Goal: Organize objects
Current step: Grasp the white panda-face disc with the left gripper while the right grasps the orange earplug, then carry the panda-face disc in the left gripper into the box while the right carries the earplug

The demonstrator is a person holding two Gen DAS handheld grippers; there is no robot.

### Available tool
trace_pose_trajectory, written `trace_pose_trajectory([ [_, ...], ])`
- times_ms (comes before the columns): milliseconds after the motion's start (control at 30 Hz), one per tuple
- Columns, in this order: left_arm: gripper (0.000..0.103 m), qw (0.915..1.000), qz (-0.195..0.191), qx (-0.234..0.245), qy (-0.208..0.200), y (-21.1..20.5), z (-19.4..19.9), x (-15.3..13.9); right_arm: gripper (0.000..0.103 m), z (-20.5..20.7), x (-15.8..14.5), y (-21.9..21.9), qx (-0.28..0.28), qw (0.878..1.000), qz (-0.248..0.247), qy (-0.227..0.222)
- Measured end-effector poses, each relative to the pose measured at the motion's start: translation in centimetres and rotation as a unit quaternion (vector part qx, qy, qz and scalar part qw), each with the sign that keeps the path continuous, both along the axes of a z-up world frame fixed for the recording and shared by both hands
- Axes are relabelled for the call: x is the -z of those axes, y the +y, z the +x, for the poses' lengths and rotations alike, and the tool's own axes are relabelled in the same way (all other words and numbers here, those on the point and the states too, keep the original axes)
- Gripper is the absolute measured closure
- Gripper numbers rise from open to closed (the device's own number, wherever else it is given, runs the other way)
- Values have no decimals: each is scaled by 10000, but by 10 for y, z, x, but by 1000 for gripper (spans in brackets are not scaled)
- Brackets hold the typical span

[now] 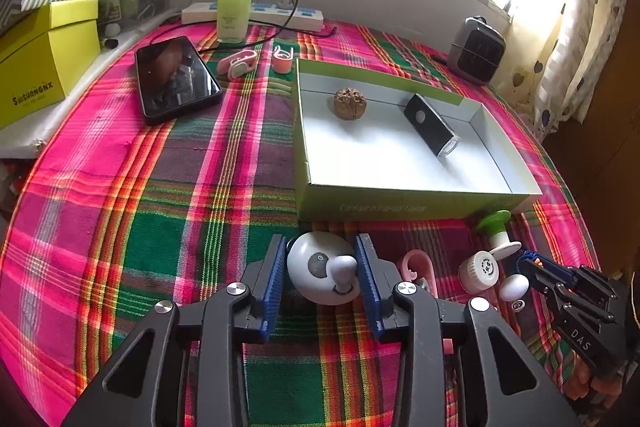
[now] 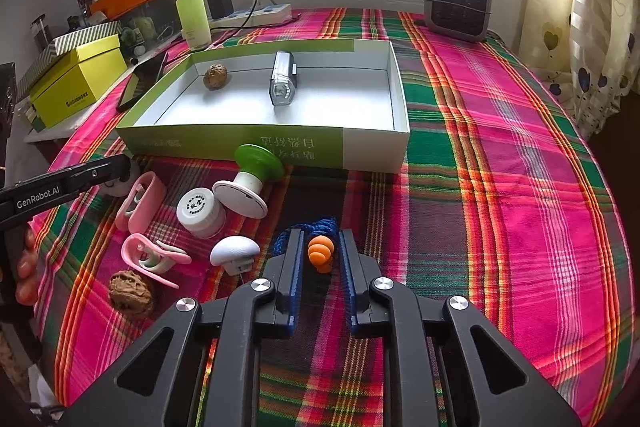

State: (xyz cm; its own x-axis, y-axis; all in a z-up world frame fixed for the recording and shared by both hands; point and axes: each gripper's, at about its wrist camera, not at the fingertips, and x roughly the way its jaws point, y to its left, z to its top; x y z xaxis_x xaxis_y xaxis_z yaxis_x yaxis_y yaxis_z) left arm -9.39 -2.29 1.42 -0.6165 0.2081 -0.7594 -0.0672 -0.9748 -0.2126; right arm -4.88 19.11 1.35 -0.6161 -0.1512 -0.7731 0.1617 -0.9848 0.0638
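Tongs first, from the left wrist view: the left gripper [image 1: 322, 273] has its blue pads pressed on both sides of a white egg-shaped toy [image 1: 320, 269] with a grey face, low over the plaid cloth [image 1: 160, 219]. At twelve o'clock from it sits the green-walled tray [image 1: 400, 205], holding a walnut [image 1: 350, 103] toward ten o'clock and a black flashlight [image 1: 430, 125] toward two. At three o'clock of the toy lie a white cap [image 1: 478, 271] and a green-topped stopper [image 1: 496, 225]; the right gripper enters at four o'clock.

From the right wrist view, the right gripper [image 2: 320, 253] stands partly open, its jaws either side of an orange earplug [image 2: 321, 253] on a blue cord [image 2: 316, 227]; whether the pads touch it I cannot tell. A second walnut [image 2: 131, 293] lies at nine o'clock, a white mushroom-shaped piece [image 2: 235, 251] nearer, pink clips [image 2: 154, 257] between.
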Motion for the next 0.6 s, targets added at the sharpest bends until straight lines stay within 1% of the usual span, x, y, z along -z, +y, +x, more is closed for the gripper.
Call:
trace_pose_trajectory([
  [267,70,10000,41,-1,9,0,3,0,87,0,-1,0,10,10000,-15,14],
  [600,70,9999,59,4,103,0,7,-7,87,2,-6,-2,-32,9999,-83,88],
])
